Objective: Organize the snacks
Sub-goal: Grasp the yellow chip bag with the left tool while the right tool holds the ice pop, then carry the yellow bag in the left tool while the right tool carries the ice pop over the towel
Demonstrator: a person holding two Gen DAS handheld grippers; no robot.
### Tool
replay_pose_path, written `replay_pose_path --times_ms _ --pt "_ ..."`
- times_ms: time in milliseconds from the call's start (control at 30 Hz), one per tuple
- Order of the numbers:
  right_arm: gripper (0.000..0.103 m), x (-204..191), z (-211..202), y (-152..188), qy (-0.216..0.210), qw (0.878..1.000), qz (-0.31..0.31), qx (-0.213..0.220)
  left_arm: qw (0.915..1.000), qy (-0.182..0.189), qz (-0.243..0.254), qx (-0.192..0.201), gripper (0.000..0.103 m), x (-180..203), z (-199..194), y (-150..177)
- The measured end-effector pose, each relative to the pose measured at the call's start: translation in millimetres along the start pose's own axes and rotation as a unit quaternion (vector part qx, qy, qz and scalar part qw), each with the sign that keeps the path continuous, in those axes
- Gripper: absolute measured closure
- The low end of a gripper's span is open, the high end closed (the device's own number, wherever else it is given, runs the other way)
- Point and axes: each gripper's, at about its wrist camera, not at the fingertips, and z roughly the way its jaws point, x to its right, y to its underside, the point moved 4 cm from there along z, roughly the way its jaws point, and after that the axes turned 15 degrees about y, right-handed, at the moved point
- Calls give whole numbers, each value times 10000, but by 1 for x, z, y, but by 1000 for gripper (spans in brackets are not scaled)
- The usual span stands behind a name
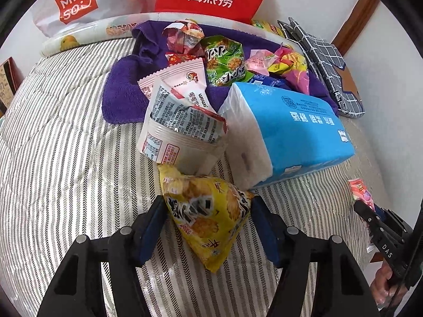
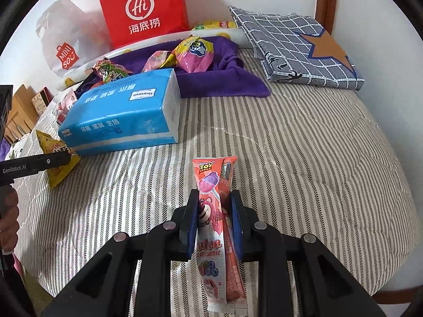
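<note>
Now left tongs (image 1: 207, 211) clench a yellow snack bag (image 1: 206, 211); right tongs (image 2: 214, 211) clench a pink stick (Toy Story) (image 2: 211, 211).

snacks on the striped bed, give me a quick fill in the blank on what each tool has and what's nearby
1. The left tool is shut on a ____ snack bag.
2. The right tool grips a lollipop pack branded Toy ____.
3. The blue tissue pack partly rests on a ____ towel.
4. The red paper bag stands beside a white bag marked ____.

Missing words: yellow; Story; purple; Miniso
</note>
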Motion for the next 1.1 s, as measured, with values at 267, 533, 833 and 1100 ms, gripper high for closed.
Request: replay_pose_path --times_ms 267,533,833,1100 --pt "80 2 -15 0 15 9999 18 131 9999 32 -32 90 41 2 -14 7" --pt "80 -3 -33 -3 -70 9996 27 285 9997 80 23 236 42 10 -37 16" --pt "80 -12 -53 -9 -117 9989 -20 450 9991 266 8 332 43 21 -52 21" --pt "80 -16 -65 -15 -184 9982 -43 578 9983 365 111 433 45 34 -62 19"
